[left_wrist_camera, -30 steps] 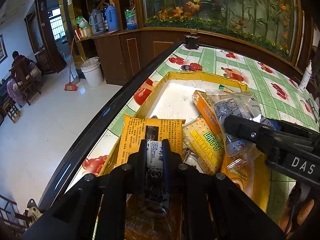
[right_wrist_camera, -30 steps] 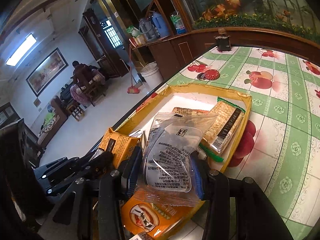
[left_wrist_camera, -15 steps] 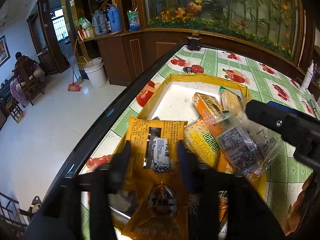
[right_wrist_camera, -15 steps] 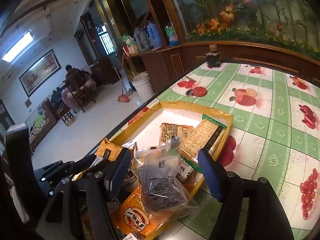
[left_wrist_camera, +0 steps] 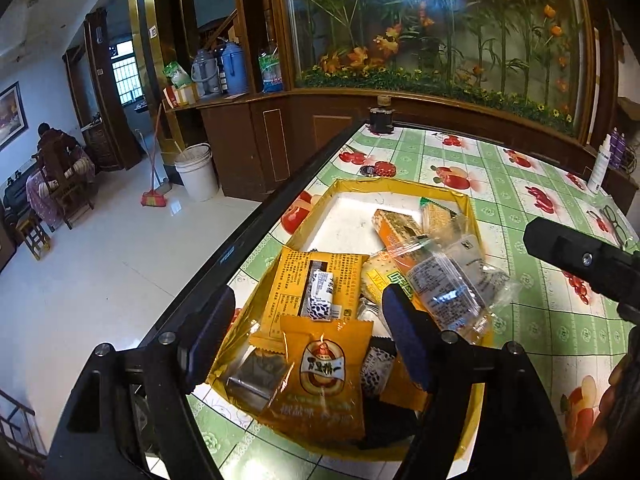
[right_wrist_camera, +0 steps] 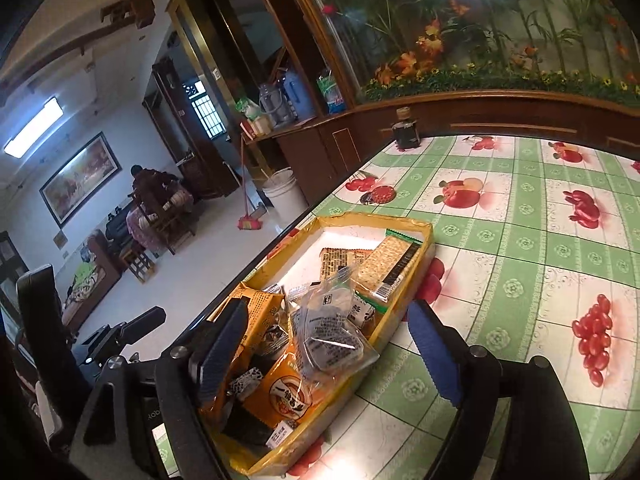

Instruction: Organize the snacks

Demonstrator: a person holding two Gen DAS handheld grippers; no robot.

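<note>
Snacks are held in a yellow tray (left_wrist_camera: 384, 185) set on the fruit-patterned tablecloth (left_wrist_camera: 532, 316), close to the table's dark edge.

Nearest item, left wrist view: the left gripper (left_wrist_camera: 308, 336), jaws spread wide, nothing grasped, raised over the tray's near end. Below it an orange packet with a round emblem (left_wrist_camera: 320, 376) is seen, overlapping a second orange packet (left_wrist_camera: 312, 284) on which a small white-and-black wrapped piece (left_wrist_camera: 320, 296) lies.

Nearest item, right wrist view: the right gripper (right_wrist_camera: 332, 344), jaws likewise wide apart and empty, poised above the tray. A clear plastic bag with dark contents (right_wrist_camera: 328, 332) is laid on top of the other packets at mid-tray.

Further in: two cracker packs (right_wrist_camera: 384, 264) are lodged against the tray's right wall; the far end shows bare white floor.

Beyond the tray: a red round lid (left_wrist_camera: 383, 168) and a dark jar (left_wrist_camera: 381, 118) are placed on the cloth.
</note>
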